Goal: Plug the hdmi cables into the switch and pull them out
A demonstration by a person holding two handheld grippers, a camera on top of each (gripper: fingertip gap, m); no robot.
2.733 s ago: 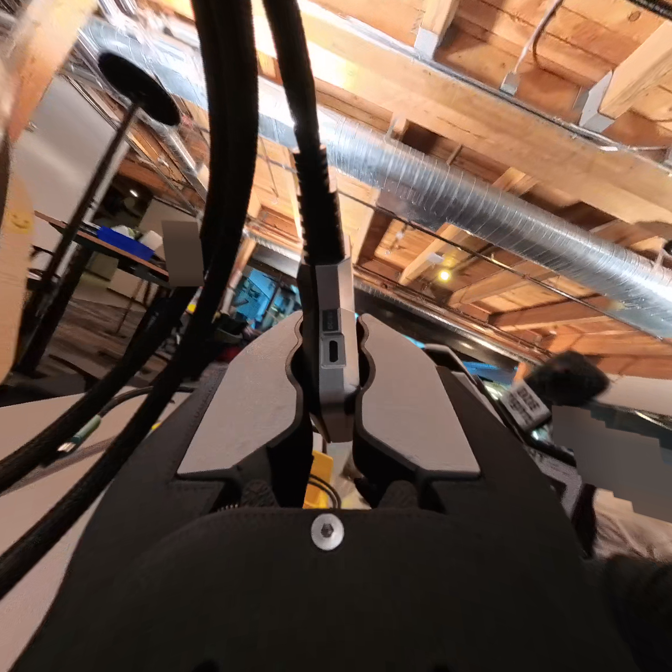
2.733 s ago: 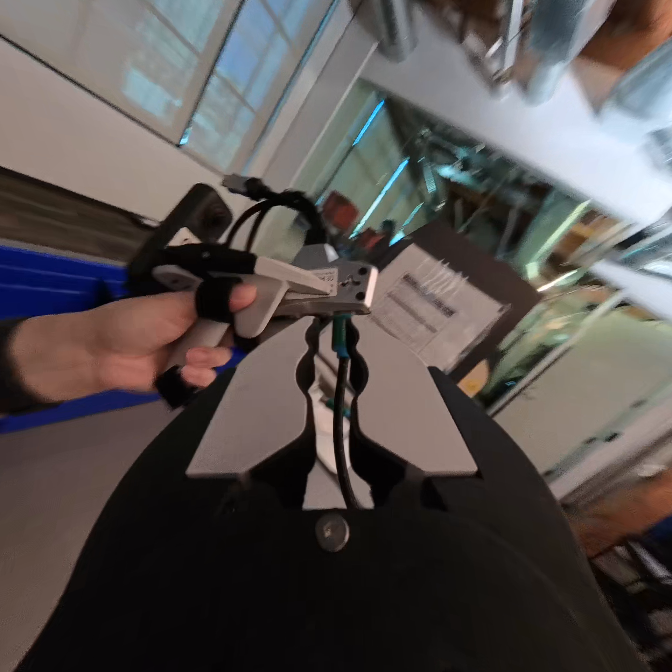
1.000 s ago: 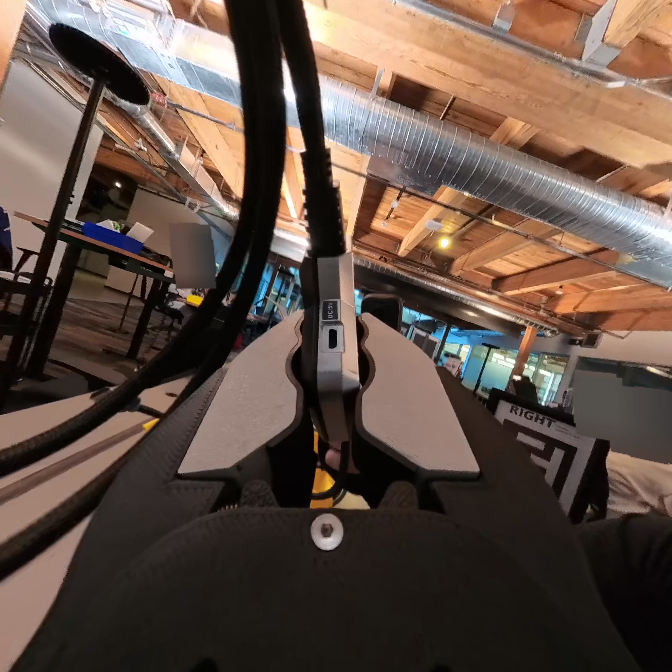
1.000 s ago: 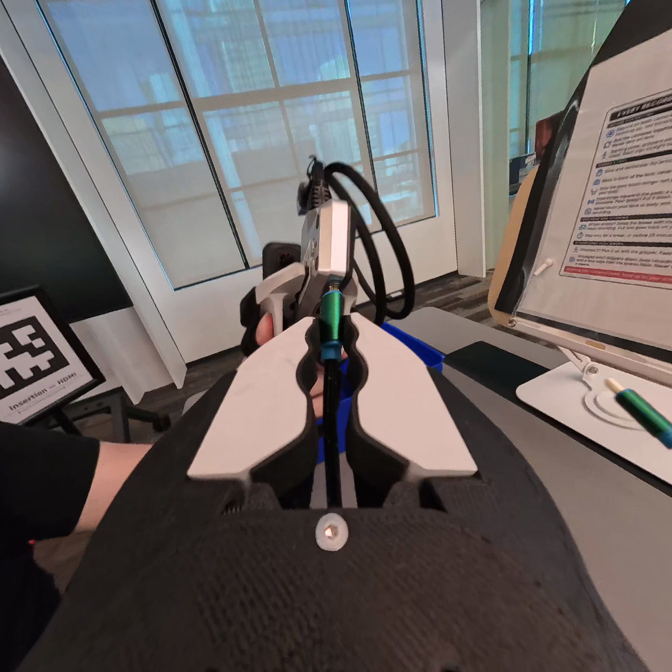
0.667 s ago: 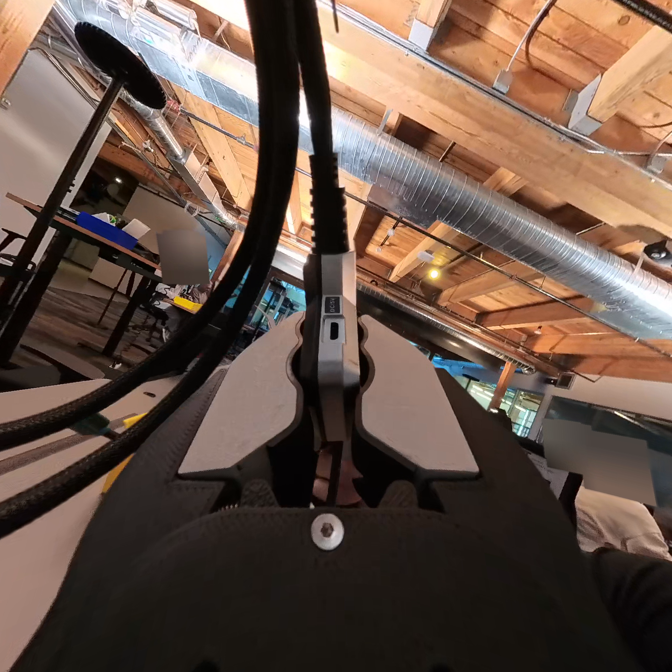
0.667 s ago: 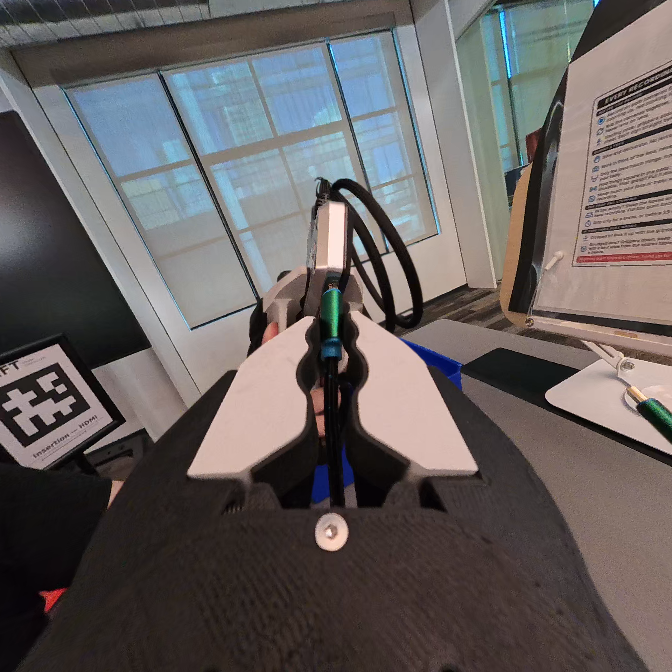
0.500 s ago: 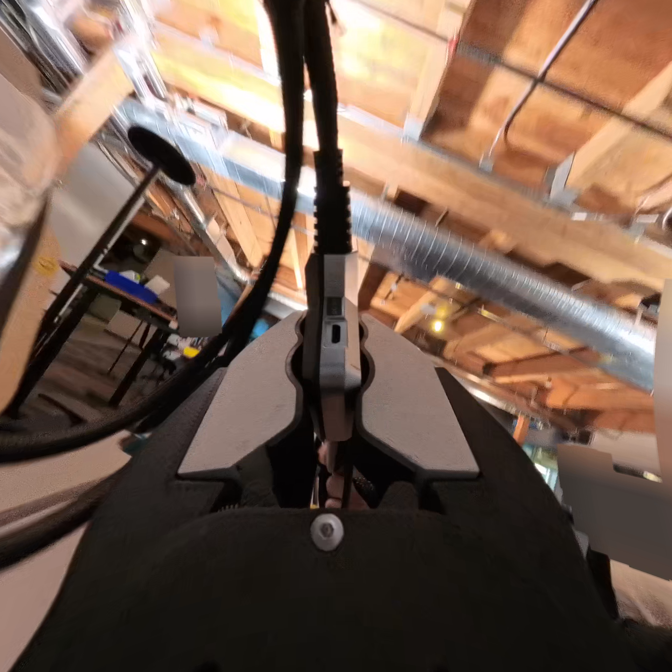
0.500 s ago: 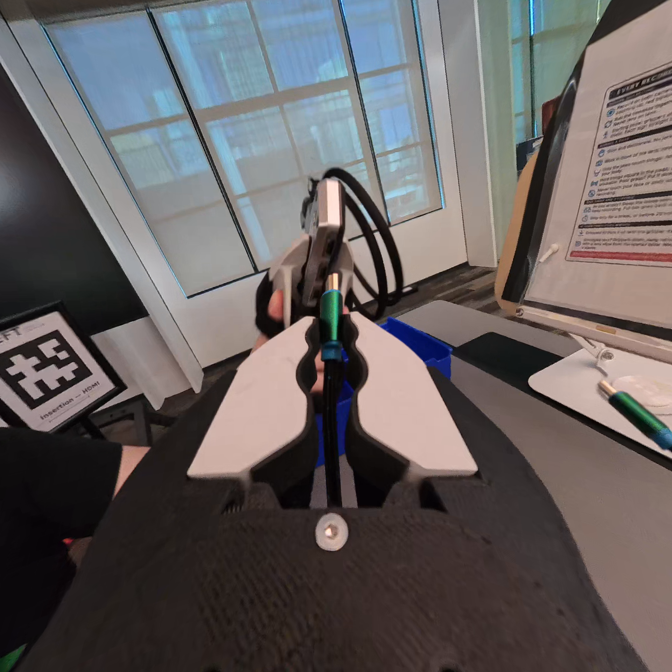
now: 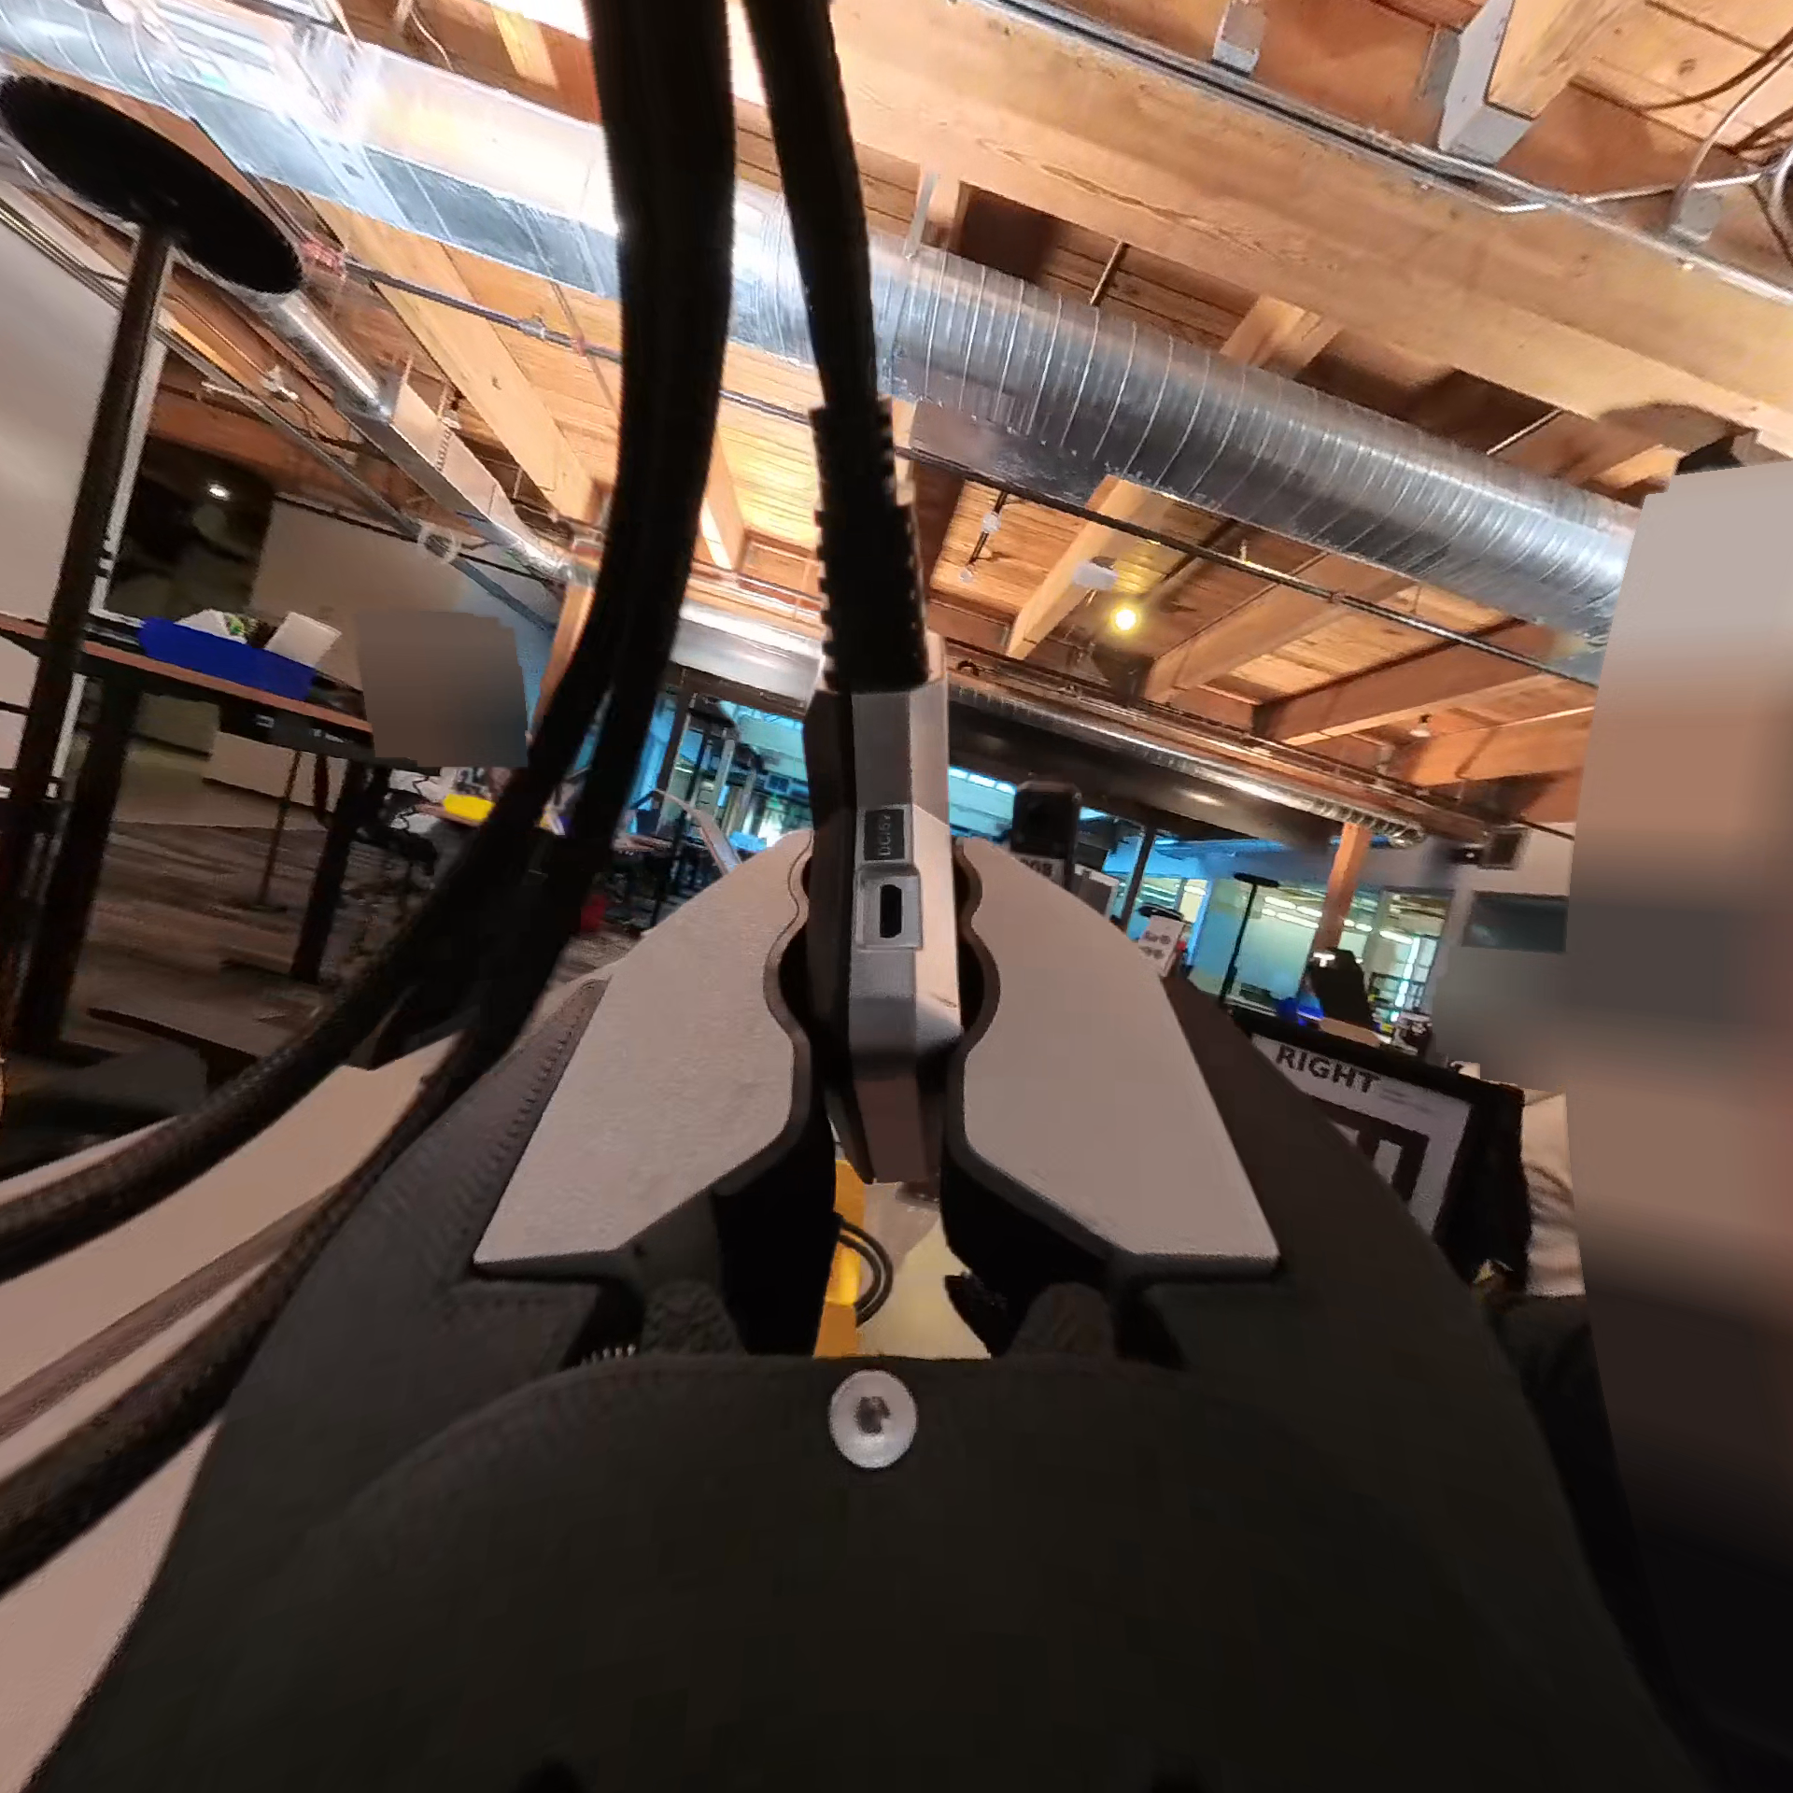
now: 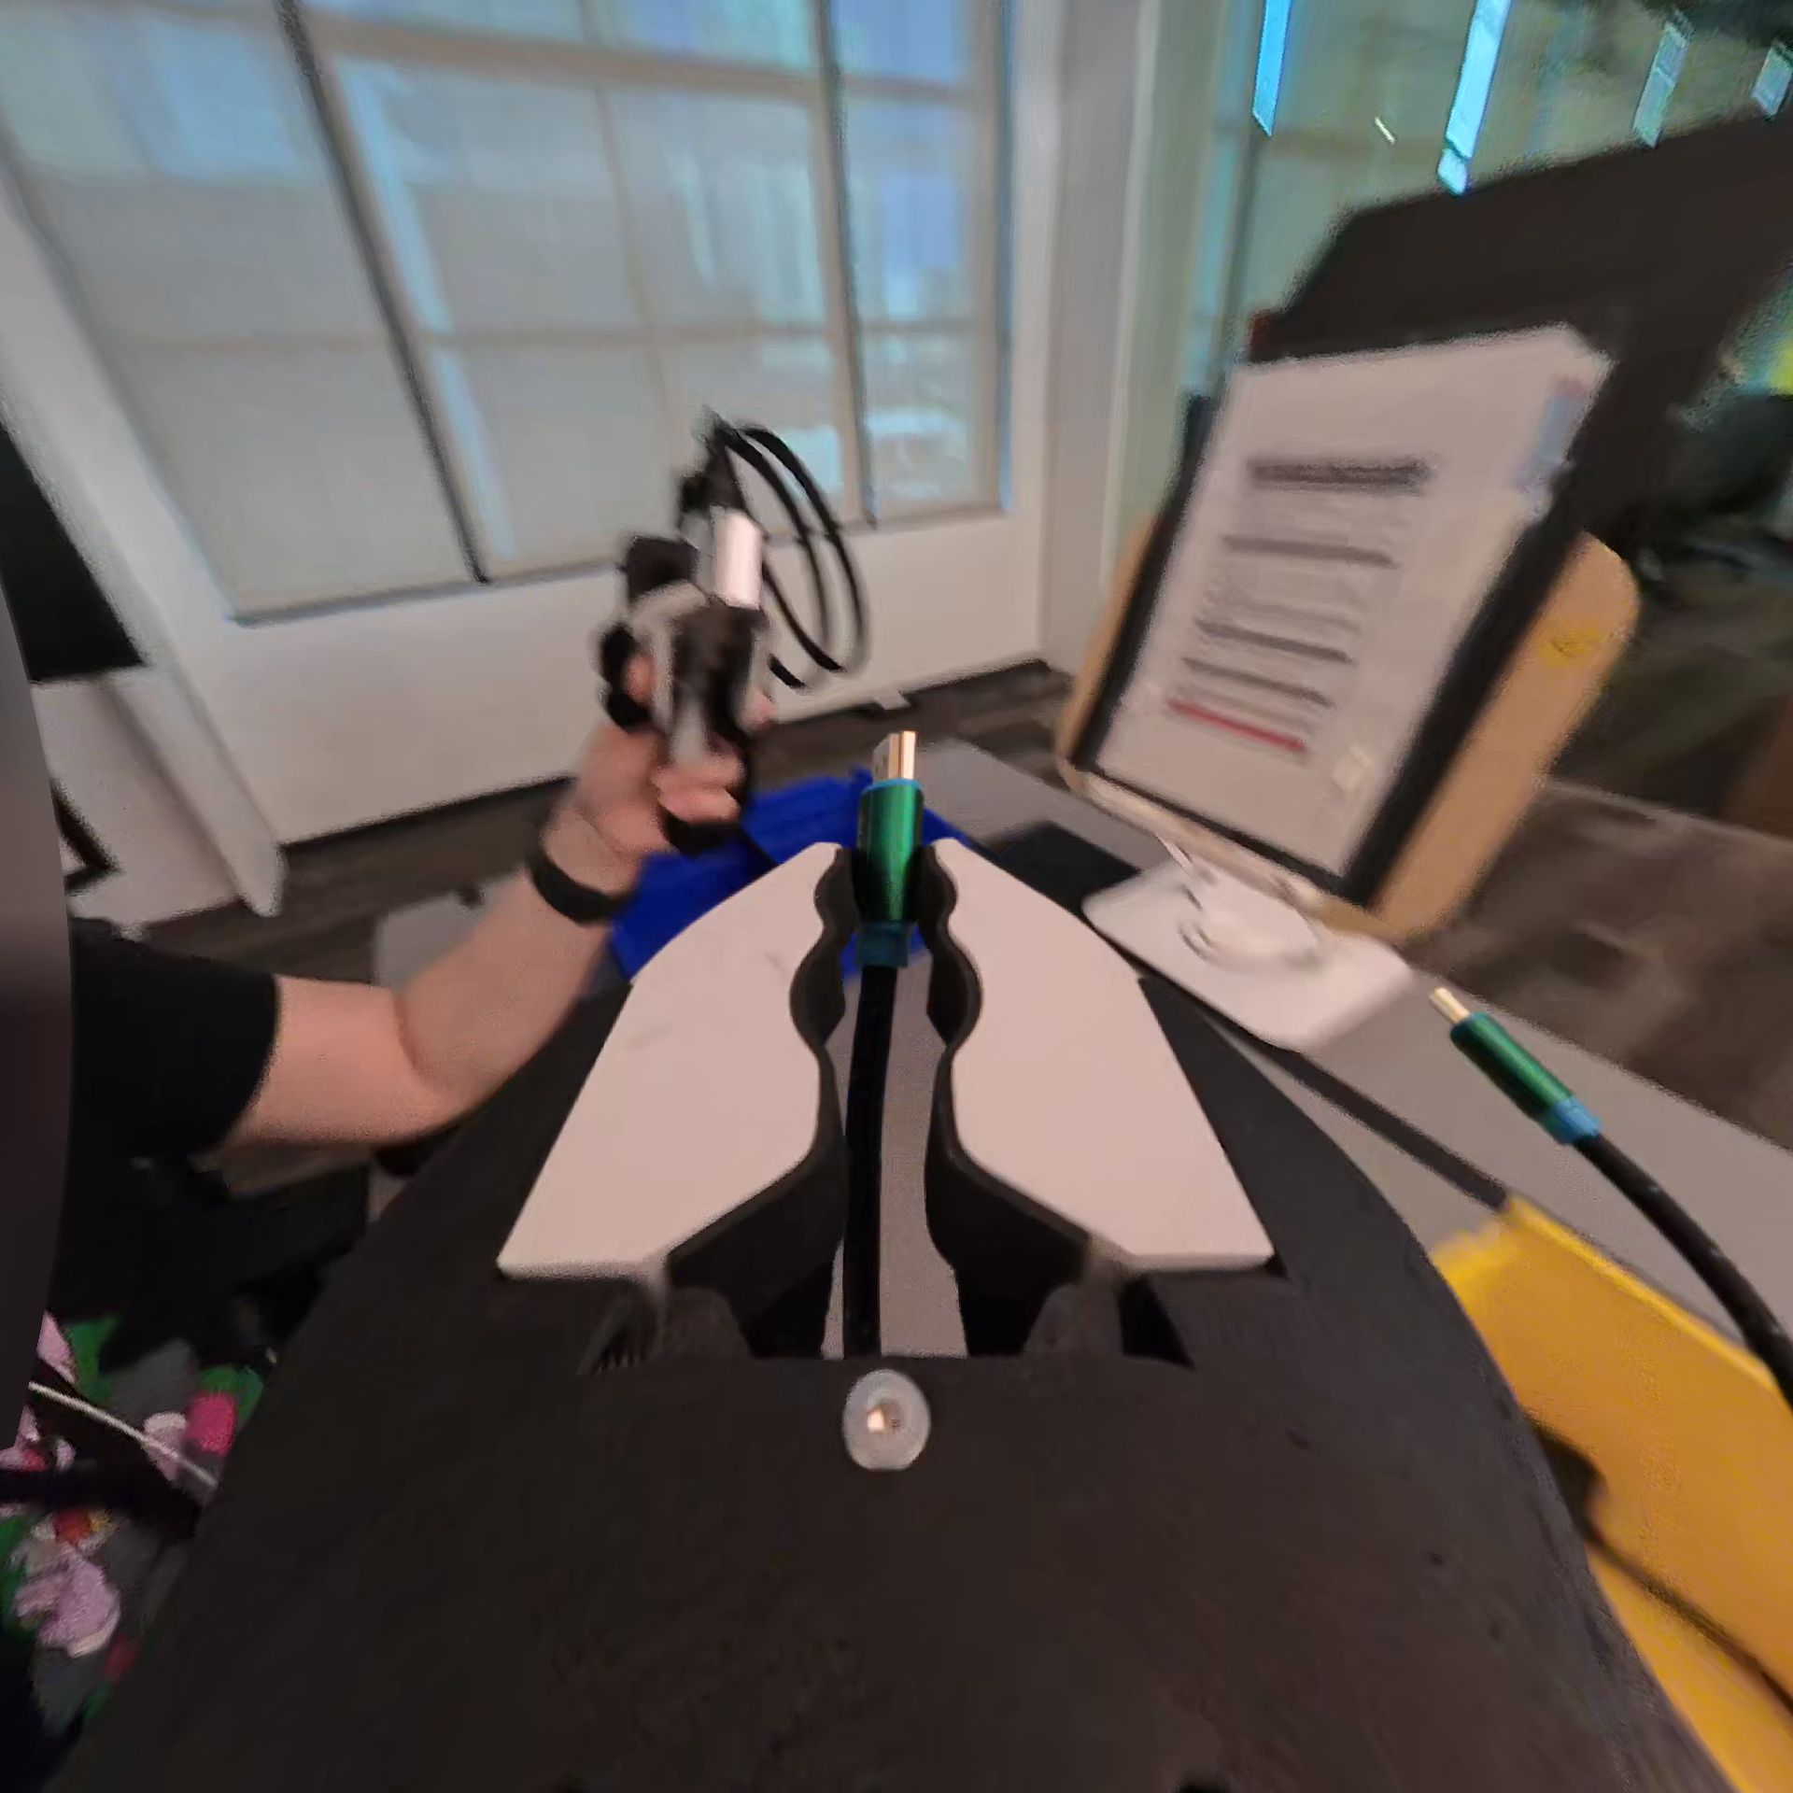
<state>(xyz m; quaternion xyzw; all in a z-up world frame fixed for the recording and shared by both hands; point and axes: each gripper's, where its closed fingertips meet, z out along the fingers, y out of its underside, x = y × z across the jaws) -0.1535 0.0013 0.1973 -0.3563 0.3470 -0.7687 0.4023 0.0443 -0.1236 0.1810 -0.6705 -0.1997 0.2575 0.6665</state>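
Right wrist view: right gripper [image 10: 888, 878] pinches a green-shelled HDMI cable [image 10: 885, 854] above the grey table [image 10: 1649, 1096], windows [image 10: 602, 243] behind. Left gripper [image 9: 878, 956] clamps the silver switch [image 9: 897, 931] beneath timber ceiling beams [image 9: 1116, 184].

Grey switch [image 9: 897, 931] upright, edge-on; green-shelled HDMI plug [image 10: 888, 834] unplugged (well apart).

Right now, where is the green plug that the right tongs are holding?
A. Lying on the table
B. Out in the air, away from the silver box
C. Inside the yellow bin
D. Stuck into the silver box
B: the green plug sits pinched in the right tongs with its metal tip bare, while the silver box is held farther off in the left tongs, with a clear gap between them.
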